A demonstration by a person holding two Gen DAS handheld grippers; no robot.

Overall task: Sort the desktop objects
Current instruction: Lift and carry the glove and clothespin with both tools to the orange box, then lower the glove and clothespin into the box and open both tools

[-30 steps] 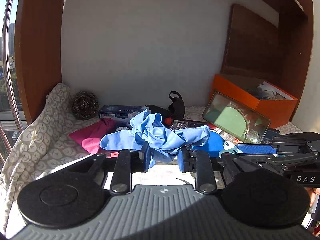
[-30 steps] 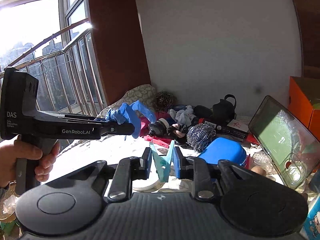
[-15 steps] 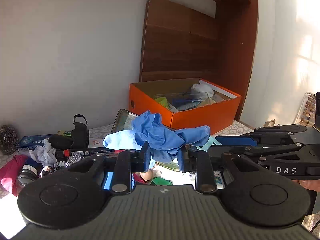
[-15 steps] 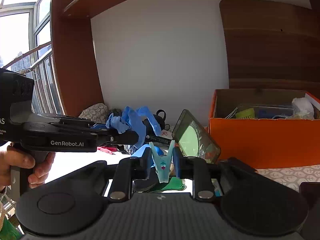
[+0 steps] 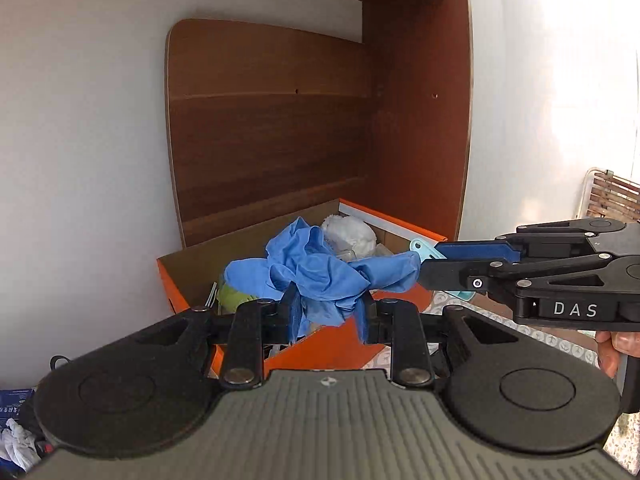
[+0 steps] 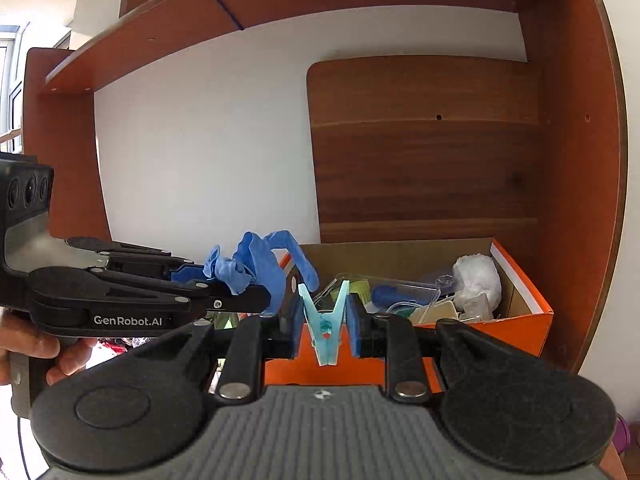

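My left gripper (image 5: 327, 312) is shut on a crumpled blue glove (image 5: 316, 276), held in front of an open orange box (image 5: 332, 346). In the right wrist view the same glove (image 6: 256, 266) bunches at the tip of the left gripper (image 6: 256, 300) at centre left. My right gripper (image 6: 324, 322) is shut on a pale turquoise clothespin (image 6: 325, 328), its prongs pointing up, just before the orange box (image 6: 520, 324). In the left wrist view the right gripper (image 5: 430, 258) reaches in from the right, the clothespin (image 5: 422, 249) showing at its tip beside the glove.
The box holds a white wad (image 6: 478, 280), clear plastic pieces and a yellow-green item (image 5: 234, 298). A brown wooden panel (image 6: 420, 148) and a shelf side wall (image 6: 576, 160) stand close behind and right of it. Small clutter (image 5: 16, 436) lies at far left. A hand (image 6: 36, 356) grips the left handle.
Both grippers have swung right from the cluttered tabletop and a little upward to the orange box, keeping hold of the glove and the clothespin. The box now fills the middle of both views.
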